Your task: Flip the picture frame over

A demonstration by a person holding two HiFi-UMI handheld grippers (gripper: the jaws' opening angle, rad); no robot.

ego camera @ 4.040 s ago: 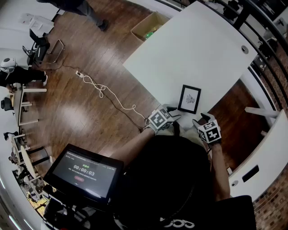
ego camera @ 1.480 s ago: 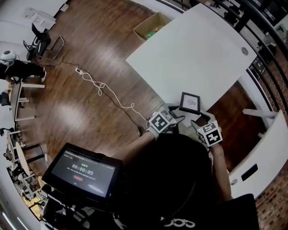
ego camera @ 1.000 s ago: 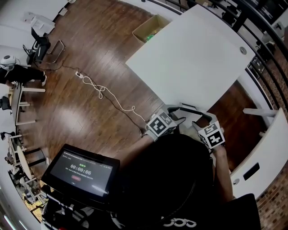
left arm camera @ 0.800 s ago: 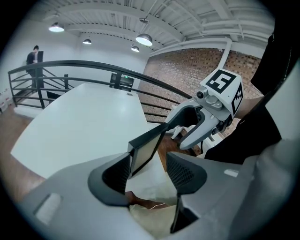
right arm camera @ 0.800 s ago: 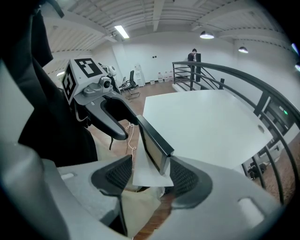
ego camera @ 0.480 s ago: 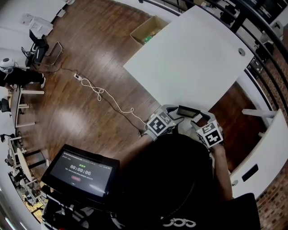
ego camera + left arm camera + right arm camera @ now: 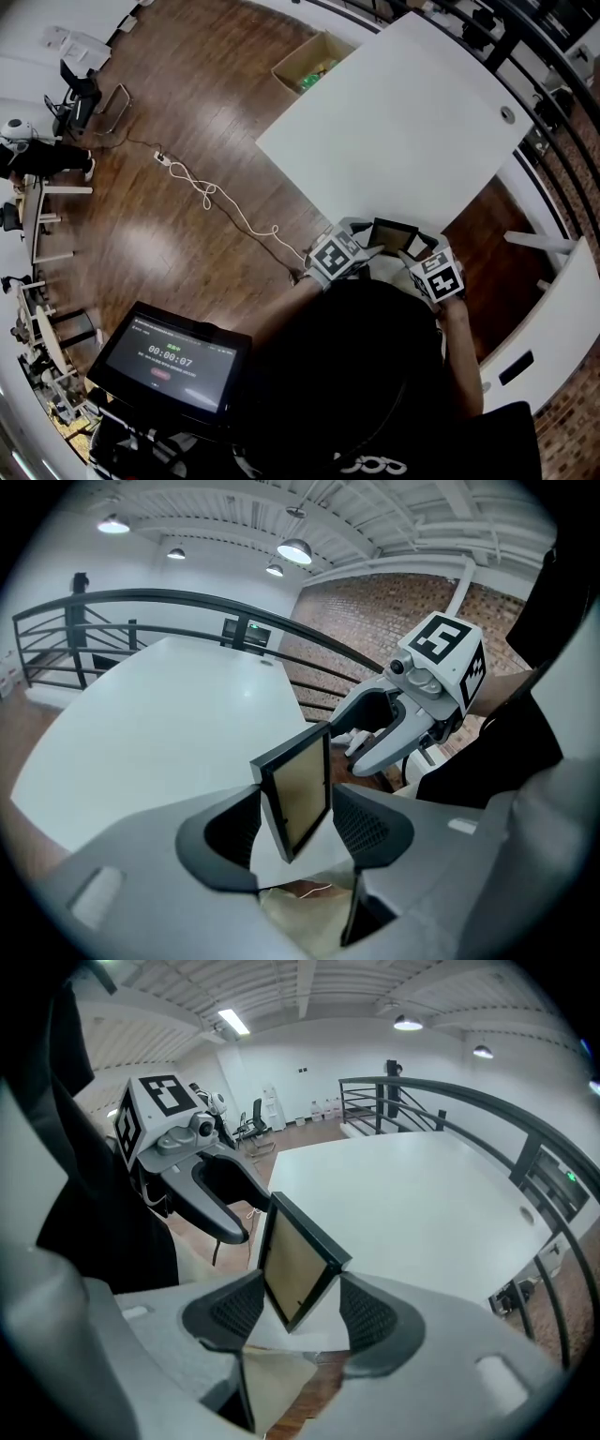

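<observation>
With the picture frame point(image 7: 394, 232) pinched from both sides, the step in hand reads as mid-flip. Left claw point(image 7: 298, 825) is clamped on one side of the frame and right claw point(image 7: 298, 1305) on the opposite side. Each gripper view shows a lower corner of the frame sitting between the two pads, with the pads against the black moulding.

Frame is not lying flat. It is stood up on edge and tilted, over the near edge of the white counter point(image 7: 403, 112), just in front of the person. Brown backing board faces both gripper cameras, so the back is turned toward the person. The printed side is not visible in any view. Can't tell if the bottom edge touches the counter or hangs just above it, because the claws hide it.

Judgement: about halfway, frame roughly upright, not yet laid down.
- **Next move:** likely both claws turning together the same way to tip it on over, then lowering it flat with the backing up, then spreading both claws to let go.
- **Grip:** needs even hold and matched rotation. The hold is on corners only, so the frame could pivot or slip if one claw leads.
- **Placement:** it sits close to the counter's near edge, so it is better set down further in.

Cardboard box point(image 7: 314, 58) on the floor is not involved.
</observation>
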